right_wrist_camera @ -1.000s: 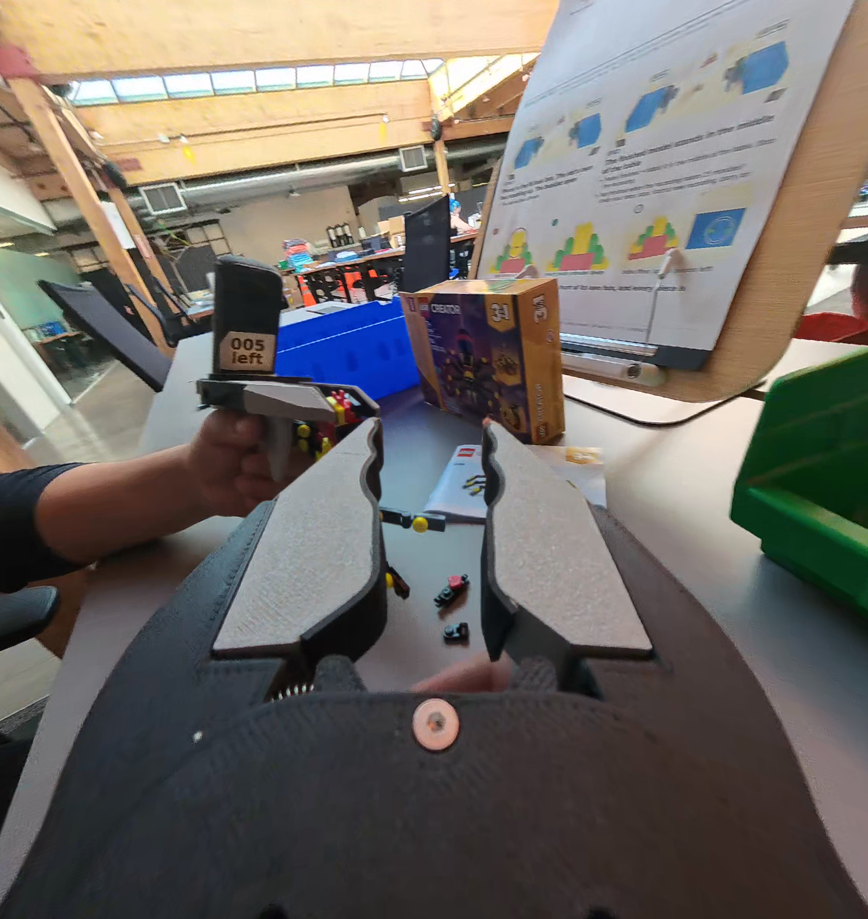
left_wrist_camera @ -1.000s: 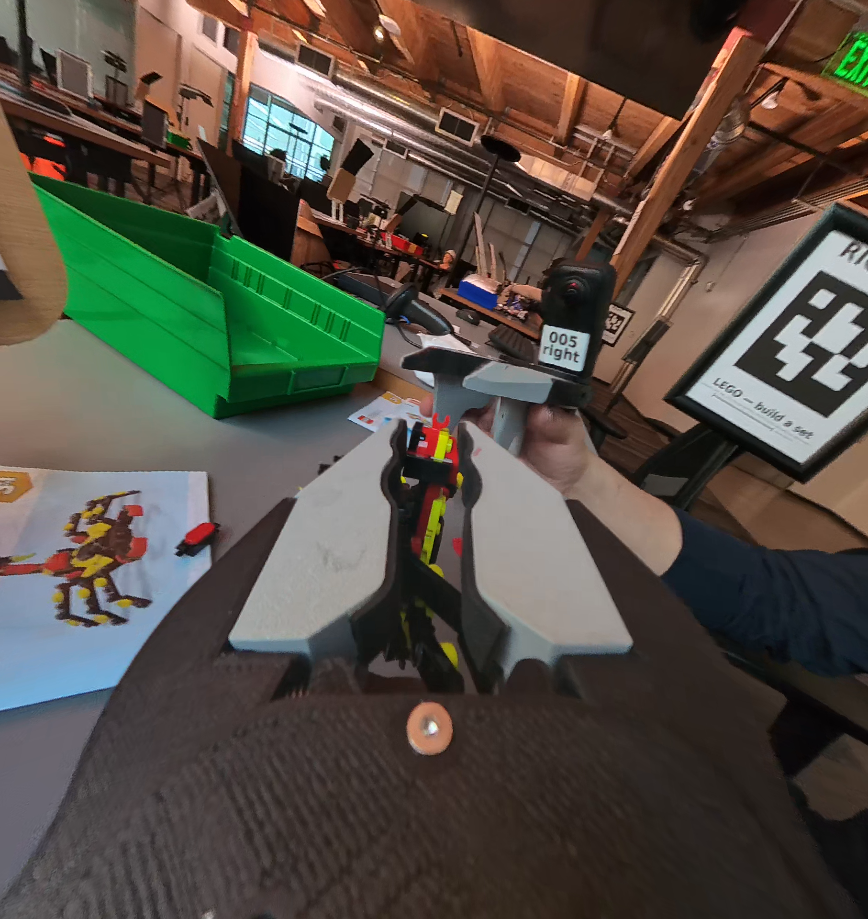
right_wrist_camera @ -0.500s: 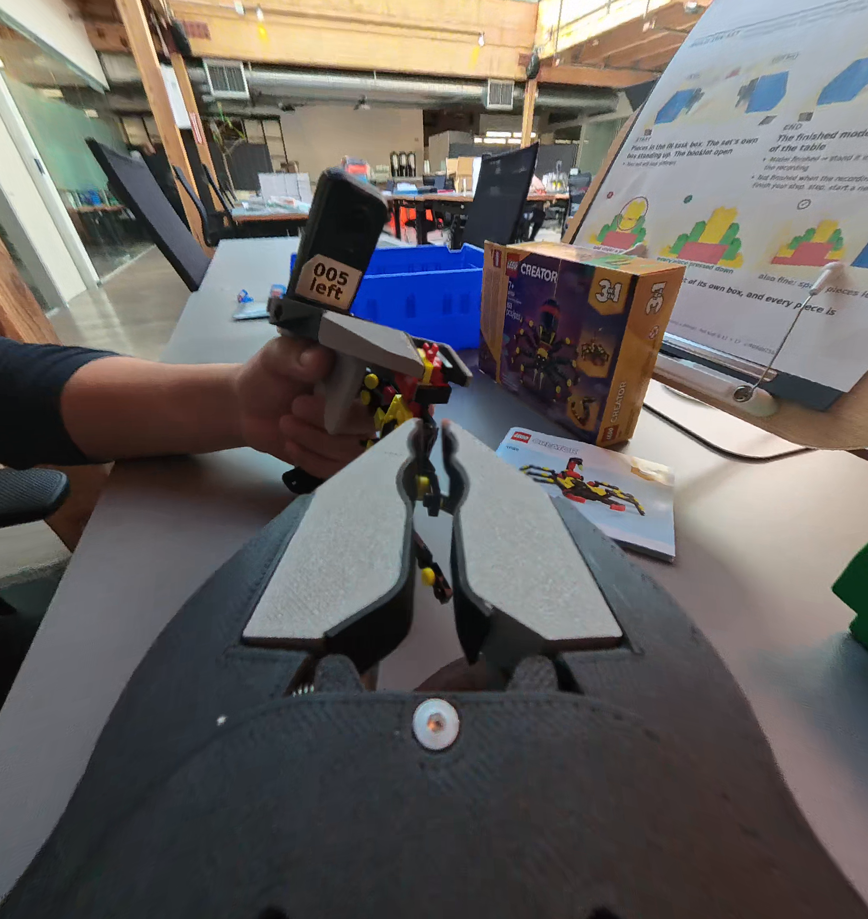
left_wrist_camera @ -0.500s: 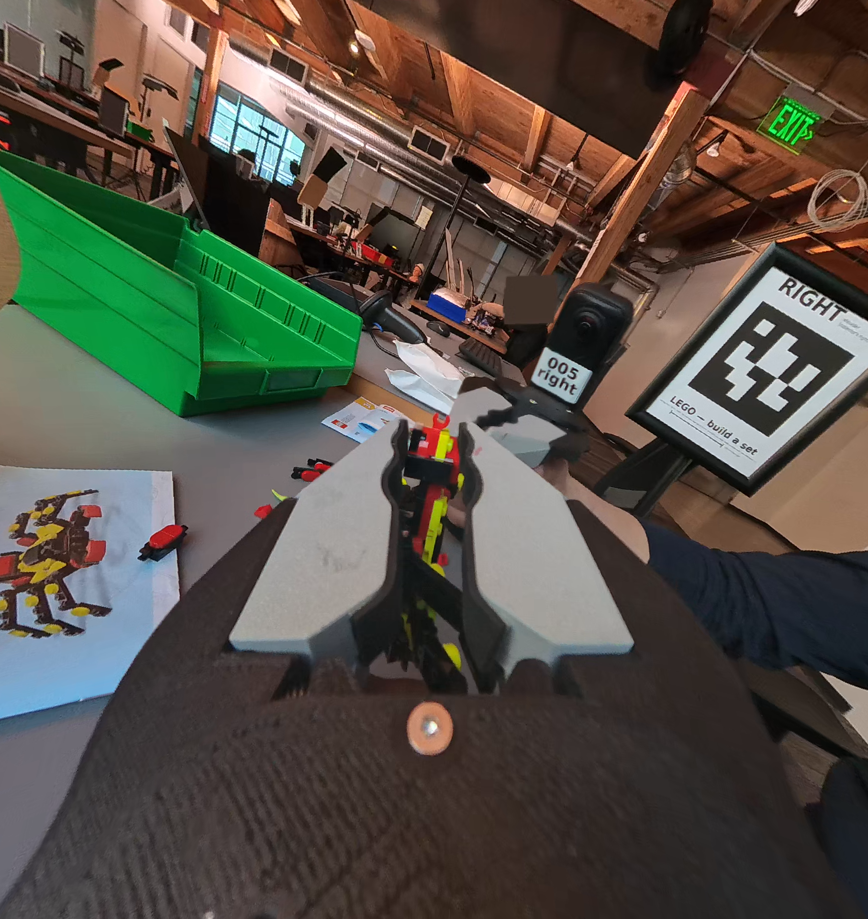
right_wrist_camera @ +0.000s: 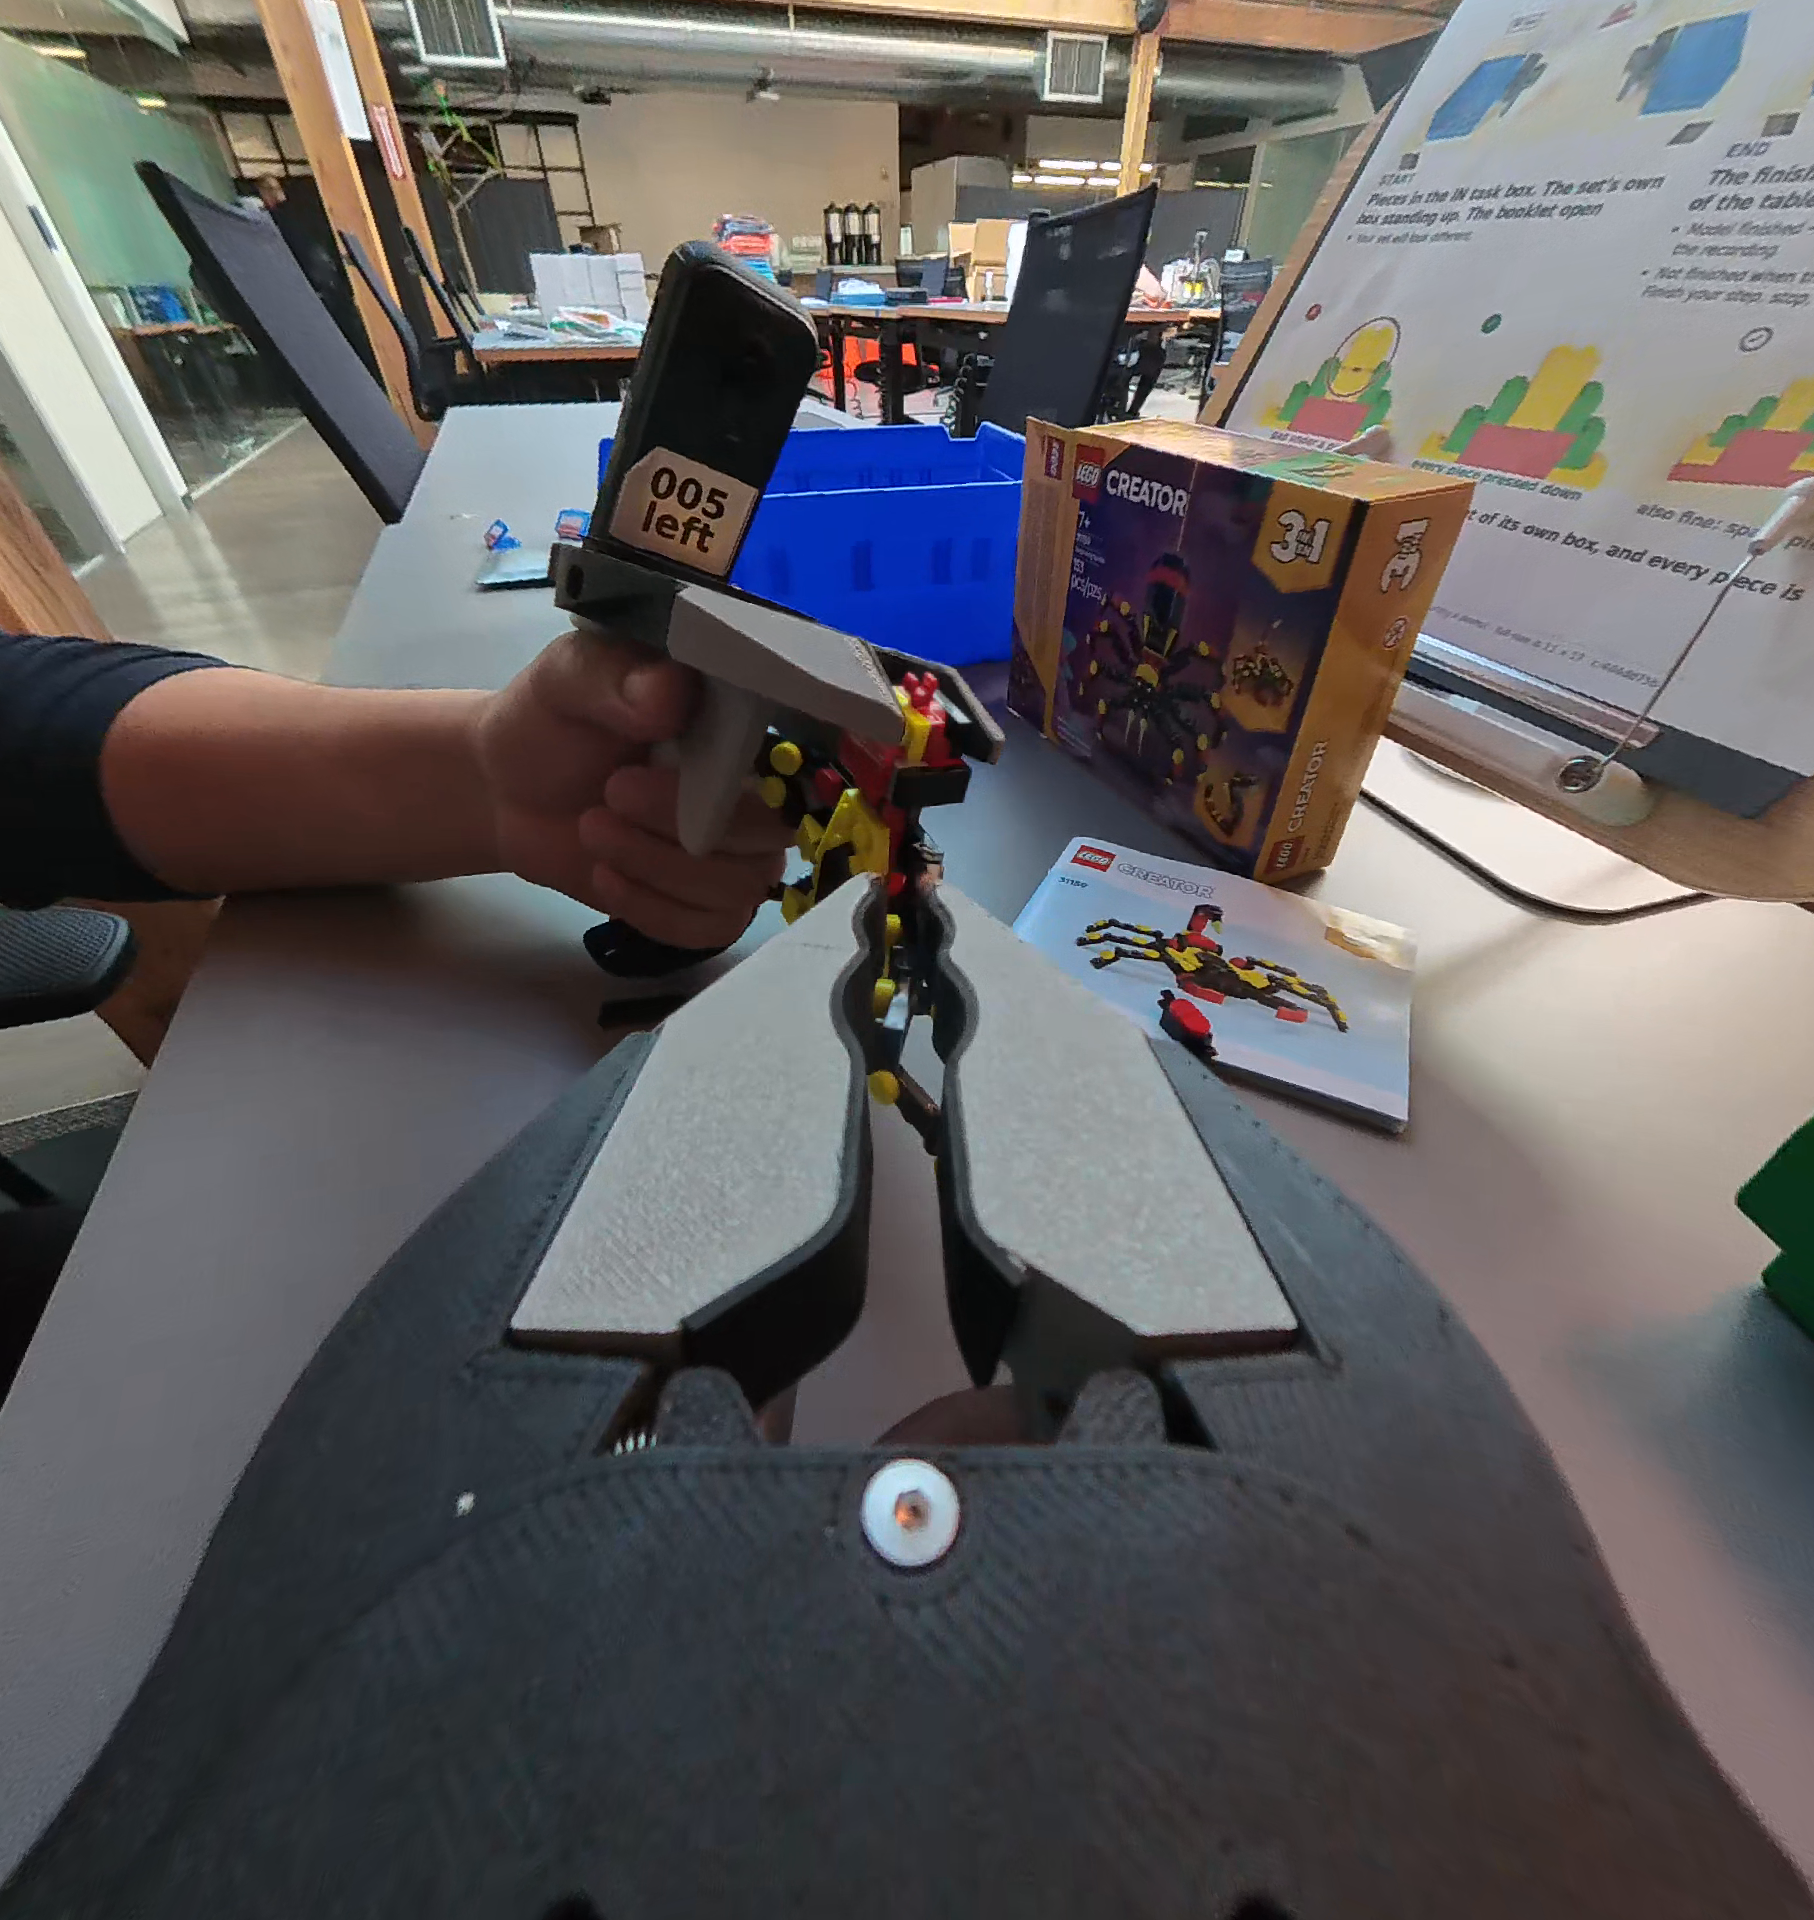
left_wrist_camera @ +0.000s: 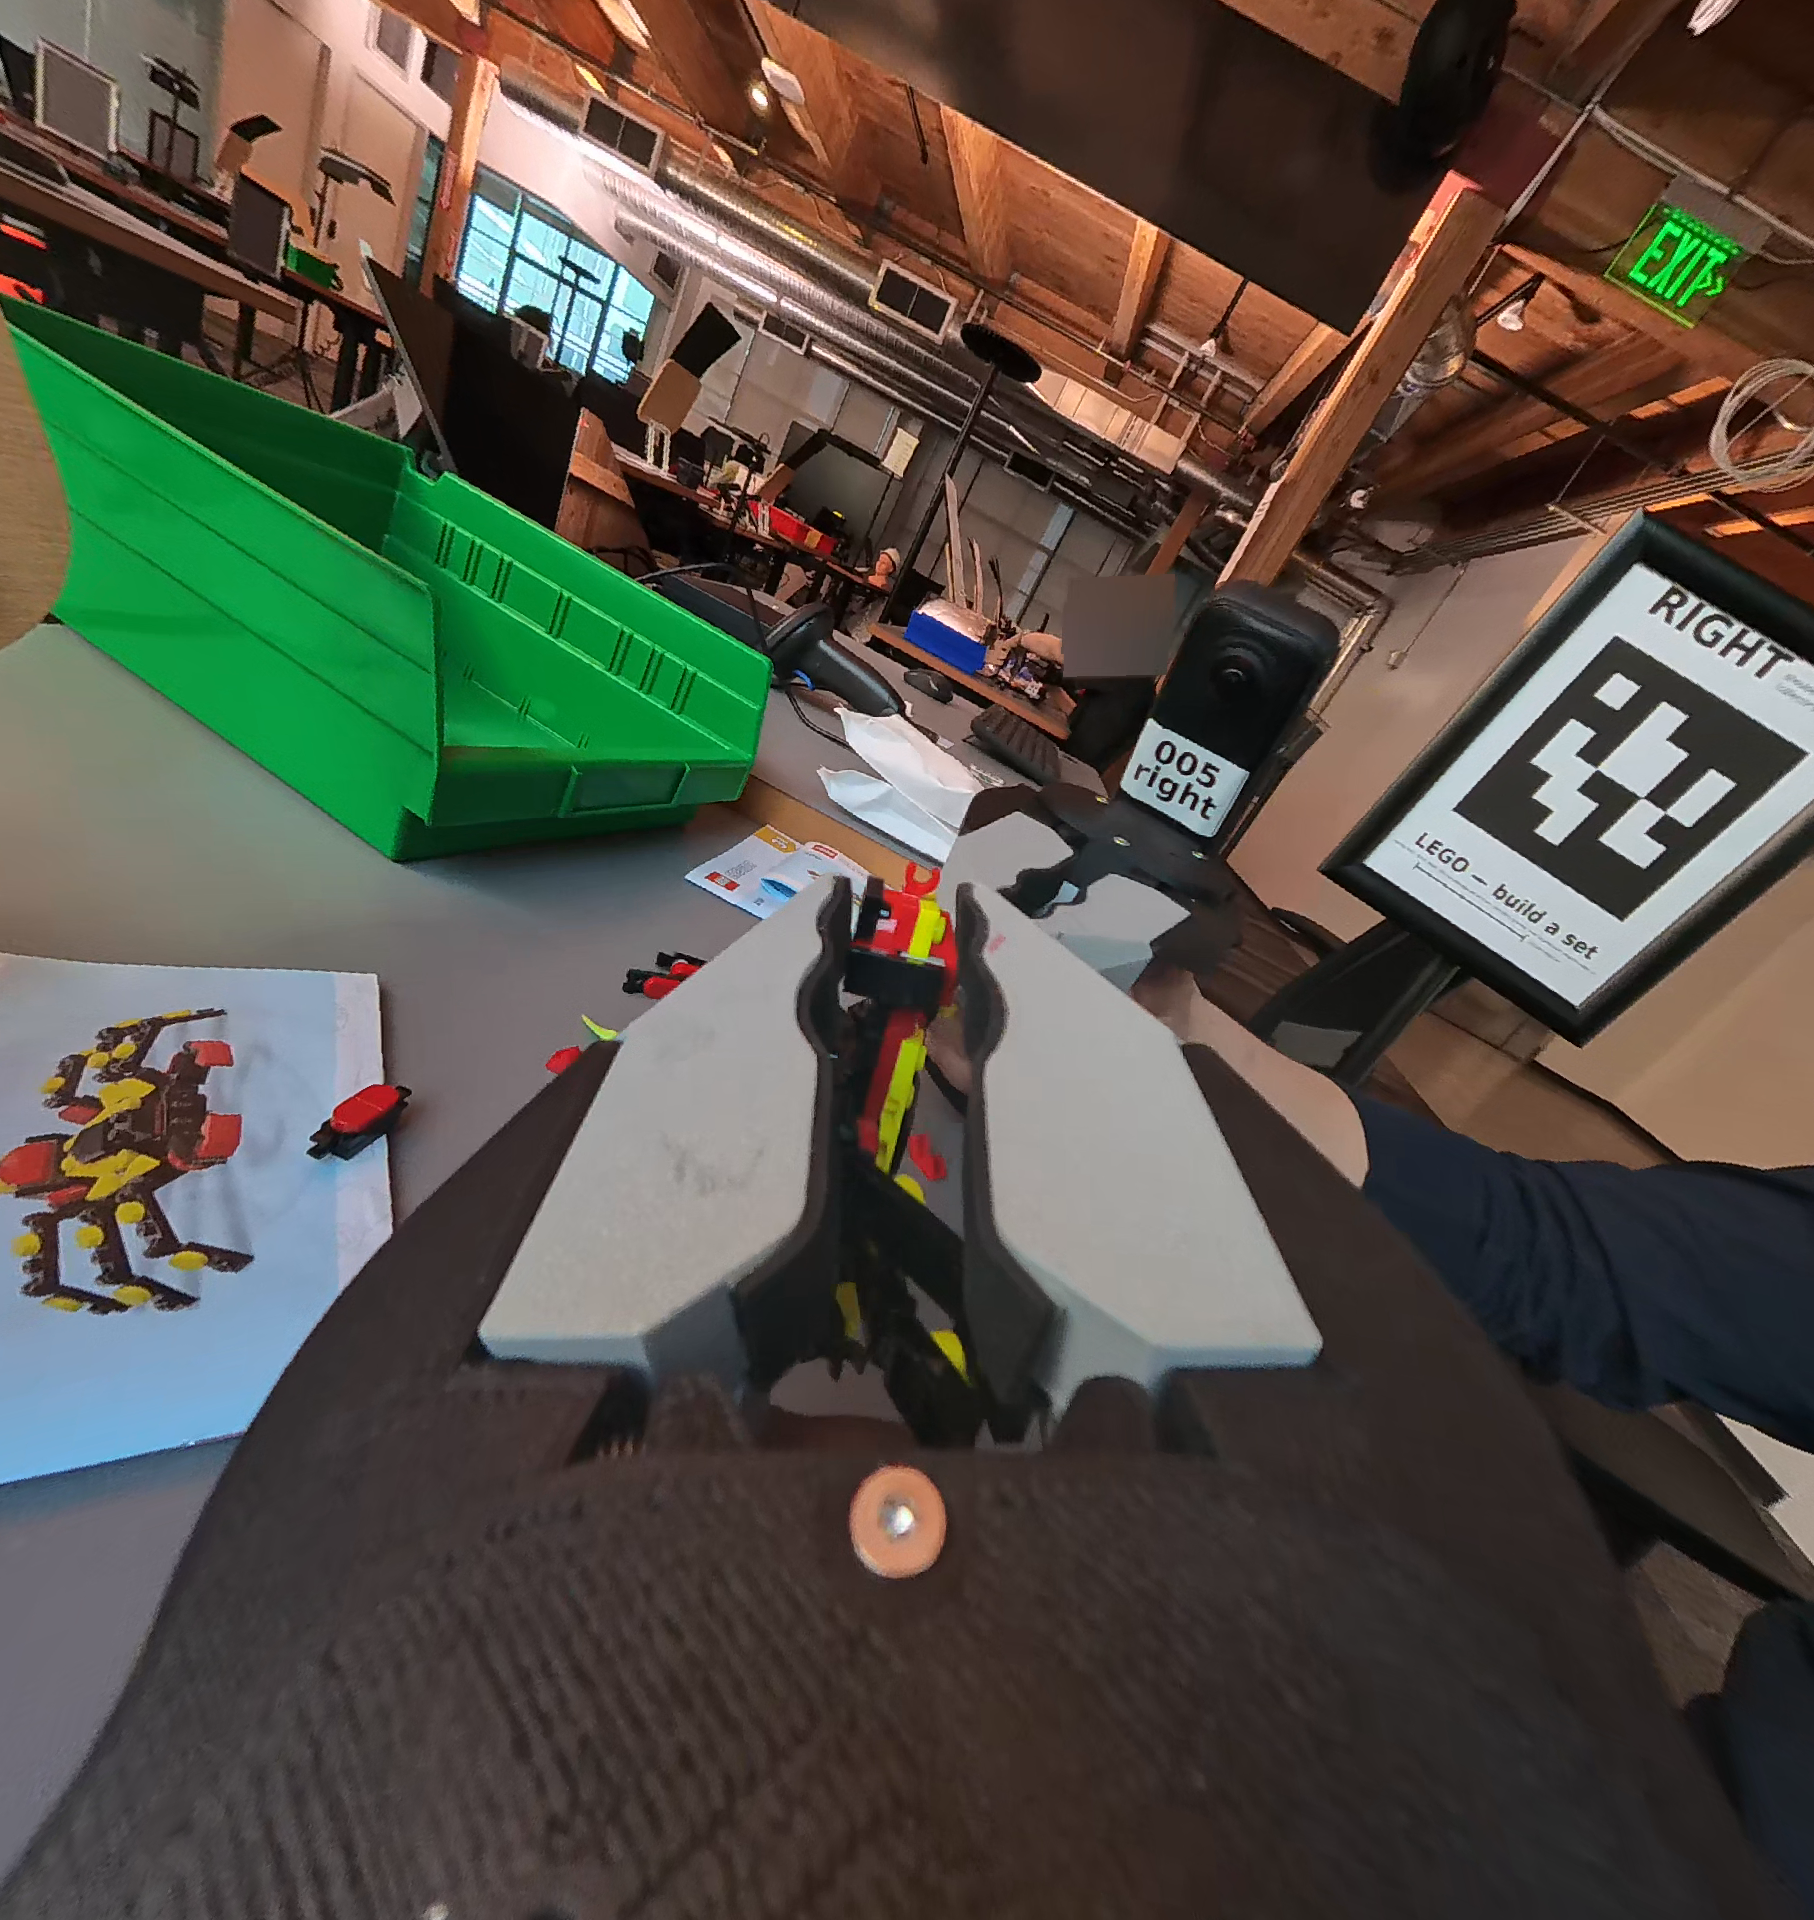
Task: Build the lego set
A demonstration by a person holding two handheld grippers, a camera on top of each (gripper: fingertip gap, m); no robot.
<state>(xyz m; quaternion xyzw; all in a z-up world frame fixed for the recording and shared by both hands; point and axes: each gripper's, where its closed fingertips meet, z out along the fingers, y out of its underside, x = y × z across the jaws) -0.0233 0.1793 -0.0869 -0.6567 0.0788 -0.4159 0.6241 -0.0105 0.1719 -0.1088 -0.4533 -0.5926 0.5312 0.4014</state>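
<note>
We see the left tongs [right_wrist_camera: 934, 727], gripped in a hand [right_wrist_camera: 612, 790] raised off the bench [right_wrist_camera: 363, 1039], clamping the brick model [left_wrist_camera: 903, 935]; the right tongs [right_wrist_camera: 903, 935] pinch a black-and-yellow leg piece [right_wrist_camera: 887, 997] below it.

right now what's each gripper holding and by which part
Left gripper clamps the red, yellow and black brick model by its body. Right gripper is shut on a thin black leg with yellow studs.

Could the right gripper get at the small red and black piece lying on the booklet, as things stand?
Probably not yet: the right gripper is shut on a black and yellow leg piece. Otherwise the piece lies unobstructed nearby.
</note>
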